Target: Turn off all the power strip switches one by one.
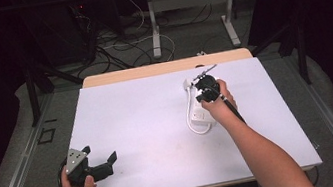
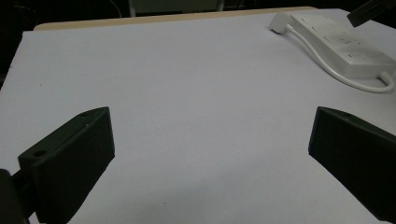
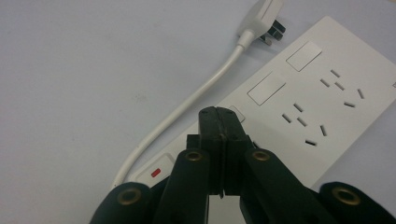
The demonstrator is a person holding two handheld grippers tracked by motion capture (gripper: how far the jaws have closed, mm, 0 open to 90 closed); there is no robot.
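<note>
White on the pale table (image 1: 125, 130) in the high view, the power strip (image 1: 200, 113) lies under the right gripper (image 1: 204, 89); the left gripper (image 2: 210, 154) view shows jaws wide, idle; the right gripper view shows jaws closed, empty, seemingly poised to press a switch (image 3: 266, 87) next.
</note>
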